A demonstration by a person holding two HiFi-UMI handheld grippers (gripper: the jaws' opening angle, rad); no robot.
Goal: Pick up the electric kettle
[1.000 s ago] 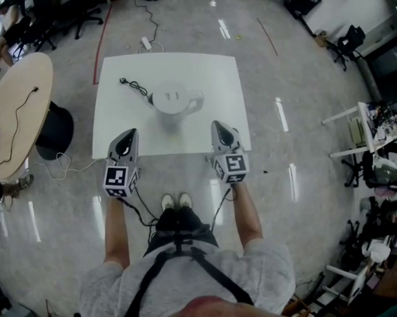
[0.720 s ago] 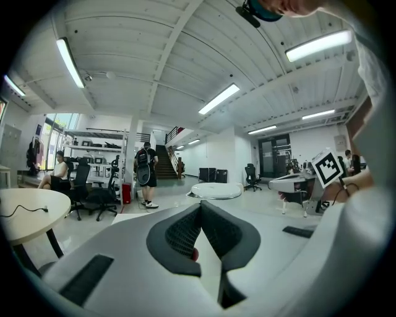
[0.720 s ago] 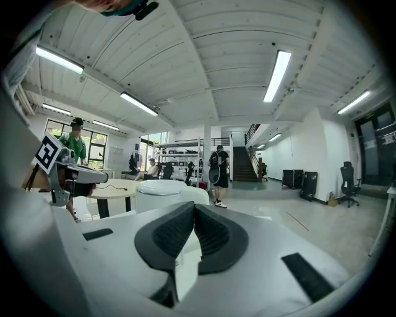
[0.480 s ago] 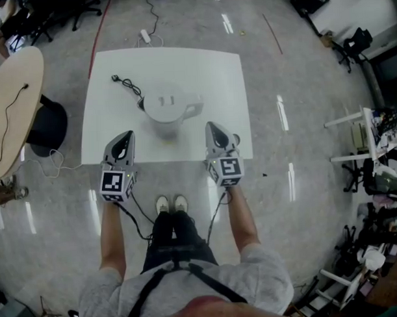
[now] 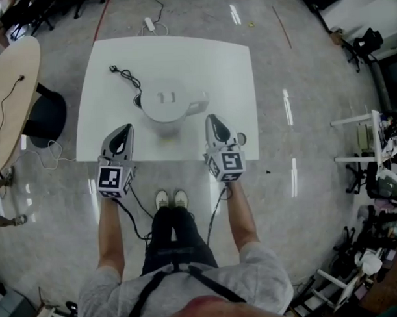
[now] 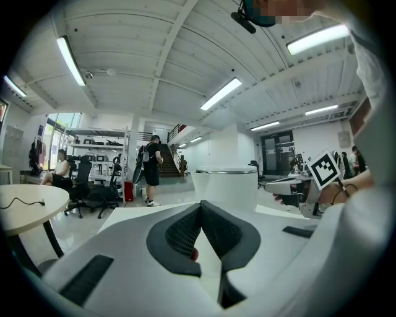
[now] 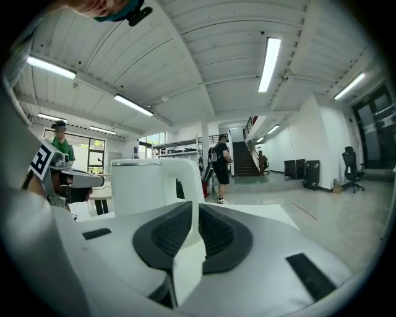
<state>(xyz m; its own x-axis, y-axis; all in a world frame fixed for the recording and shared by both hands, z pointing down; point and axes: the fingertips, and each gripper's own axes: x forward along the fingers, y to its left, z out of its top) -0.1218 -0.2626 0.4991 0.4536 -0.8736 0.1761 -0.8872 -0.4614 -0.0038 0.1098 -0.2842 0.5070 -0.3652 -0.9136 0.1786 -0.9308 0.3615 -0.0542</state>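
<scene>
- Both grippers are coming in closer to the kettle (image 5: 164, 105) than a second ago, their tips now reaching past the near edge of the table (image 5: 228, 69) instead of hanging at it.
- The right gripper (image 5: 212, 119) is just opening: its jaws are standing a narrow slit apart, with nothing between the pads.
- The left gripper (image 5: 124, 128) is keeping its jaws together, pads meeting at the tips, holding nothing.
- The kettle is standing upright on the table, ahead of both grippers and between them, clear of each.
- Its handle (image 5: 195, 108) is sticking out toward the right gripper's side; in the right gripper view it is lining up straight ahead of the slit, still apart from the tips.
- From the left gripper, the kettle's body is sitting ahead and slightly right.
- The cord (image 5: 127, 78) is lying on the table beyond the left gripper, running in behind the kettle.
- A round table (image 5: 11, 96) is standing well off to the left gripper's outer side.
</scene>
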